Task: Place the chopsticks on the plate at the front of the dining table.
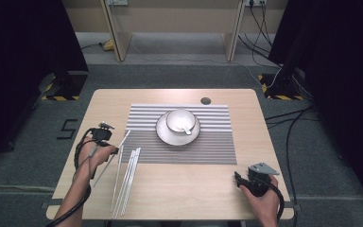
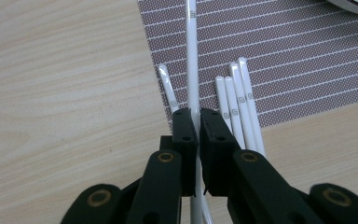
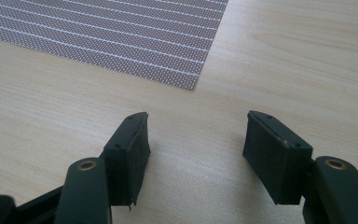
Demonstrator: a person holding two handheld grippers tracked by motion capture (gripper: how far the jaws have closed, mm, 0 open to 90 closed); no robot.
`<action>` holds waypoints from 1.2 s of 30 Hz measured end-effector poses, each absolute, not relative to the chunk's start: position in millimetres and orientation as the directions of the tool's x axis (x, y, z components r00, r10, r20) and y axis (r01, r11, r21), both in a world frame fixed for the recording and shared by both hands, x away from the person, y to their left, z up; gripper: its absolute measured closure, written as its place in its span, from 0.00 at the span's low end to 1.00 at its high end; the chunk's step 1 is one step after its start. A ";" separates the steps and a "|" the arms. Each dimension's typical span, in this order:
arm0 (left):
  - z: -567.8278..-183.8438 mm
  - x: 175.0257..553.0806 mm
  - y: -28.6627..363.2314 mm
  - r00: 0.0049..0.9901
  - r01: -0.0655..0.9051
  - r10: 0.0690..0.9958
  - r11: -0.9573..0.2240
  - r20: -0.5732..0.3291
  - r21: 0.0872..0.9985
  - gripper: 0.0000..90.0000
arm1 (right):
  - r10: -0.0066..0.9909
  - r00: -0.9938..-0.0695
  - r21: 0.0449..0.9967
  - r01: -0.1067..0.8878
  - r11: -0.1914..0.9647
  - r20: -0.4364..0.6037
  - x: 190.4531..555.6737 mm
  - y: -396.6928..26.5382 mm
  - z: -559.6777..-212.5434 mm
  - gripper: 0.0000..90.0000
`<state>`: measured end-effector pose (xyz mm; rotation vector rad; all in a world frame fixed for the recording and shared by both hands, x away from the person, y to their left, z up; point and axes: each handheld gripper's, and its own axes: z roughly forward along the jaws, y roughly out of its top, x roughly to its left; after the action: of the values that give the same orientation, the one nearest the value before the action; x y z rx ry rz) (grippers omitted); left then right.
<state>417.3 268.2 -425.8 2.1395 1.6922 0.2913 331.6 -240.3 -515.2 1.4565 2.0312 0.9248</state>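
The left gripper (image 2: 195, 122) clamps one white chopstick (image 2: 192, 56), whose long axis points toward the placemat (image 2: 307, 56); the right gripper (image 3: 193, 140) gapes empty, farther off

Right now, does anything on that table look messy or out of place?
Mostly tidy. The white chopsticks lie loose beside the striped placemat, their tips overlapping its edge, not paired. The left tool pinches one chopstick. The bowl sits neatly on its plate.

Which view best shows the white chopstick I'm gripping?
The left gripper view: the white chopstick runs clamped between the shut jaws. The high view shows it small, slanting from the left gripper.
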 end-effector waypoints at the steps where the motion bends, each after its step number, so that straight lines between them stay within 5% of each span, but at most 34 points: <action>1: -425.8 418.1 267.2 0.248 0.882 0.966 -0.190 -0.081 0.431 0.94 | 0.946 -0.325 0.750 0.628 0.209 0.009 331.6 -240.3 -515.1 0.45; 36: -409.9 437.0 234.3 0.285 0.835 0.953 -0.194 -0.105 0.515 0.94 | 0.945 -0.327 0.749 0.627 0.212 0.006 331.5 -240.3 -515.1 0.45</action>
<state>437.0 234.3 -409.9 2.0829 1.5986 0.3265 331.5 -240.3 -515.1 1.4529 2.0340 0.9223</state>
